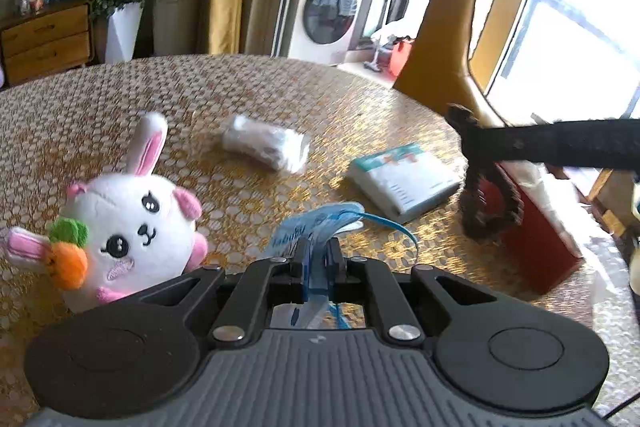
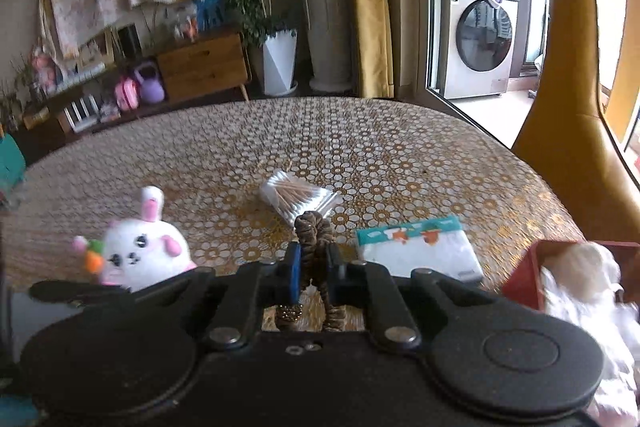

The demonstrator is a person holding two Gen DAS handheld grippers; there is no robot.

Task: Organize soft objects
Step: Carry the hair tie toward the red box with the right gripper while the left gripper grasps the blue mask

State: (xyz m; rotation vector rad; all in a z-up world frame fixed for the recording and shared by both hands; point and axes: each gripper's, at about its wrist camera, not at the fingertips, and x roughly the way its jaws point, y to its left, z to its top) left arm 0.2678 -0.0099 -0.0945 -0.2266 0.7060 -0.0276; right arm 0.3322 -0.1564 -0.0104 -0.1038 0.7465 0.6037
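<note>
The tabletop [image 2: 360,147] is round and covered with a gold and white flower-pattern cloth. At its right edge stands a red box [image 2: 520,283] holding white fluffy material [image 2: 580,267].

The white plush rabbit [image 1: 132,227] sits on the left side of the tabletop, upright, with an orange carrot on its cheek. The tissue pack [image 2: 420,251], with a teal strip along 1 edge, lies flat on the right side, just beside the red box. The bag of cotton swabs [image 2: 296,197] lies near the middle of the tabletop, apart from the other items.

The left hand-held gripper [image 1: 318,259] is narrowed onto a blue plastic bag [image 1: 316,223], which bunches up between the 2 fingers. The right hand-held gripper [image 2: 314,269] is clamped on a brown hair tie [image 2: 312,231]; in the left wrist view the hair tie hangs beside the red box.
</note>
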